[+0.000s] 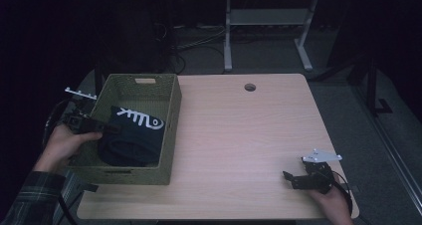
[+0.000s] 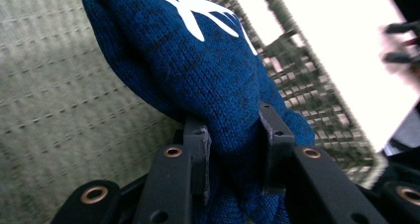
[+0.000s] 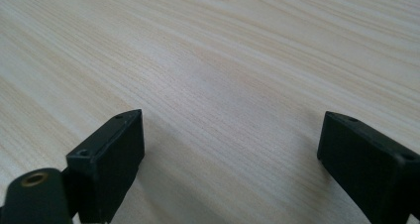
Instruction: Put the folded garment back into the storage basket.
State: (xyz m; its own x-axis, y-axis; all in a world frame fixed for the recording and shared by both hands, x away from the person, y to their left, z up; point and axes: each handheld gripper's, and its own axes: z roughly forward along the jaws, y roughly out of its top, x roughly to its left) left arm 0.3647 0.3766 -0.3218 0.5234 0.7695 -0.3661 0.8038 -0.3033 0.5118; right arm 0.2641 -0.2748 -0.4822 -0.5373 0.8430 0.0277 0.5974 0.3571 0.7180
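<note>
The right gripper [image 1: 298, 179], jaws spread and empty, rests on the pale wood desk [image 1: 239, 135] at about five o'clock. At nine o'clock, the left gripper [image 1: 107, 129] clamps a fold of a dark blue knitted garment [image 2: 208, 80] with a white print, holding it inside the green woven basket [image 1: 171, 130] at the desk's left edge. The garment appears to be going into the basket; next, the jaws need to let go and lift clear. The room beyond is dim, with a table frame and cables on grey floor.
</note>
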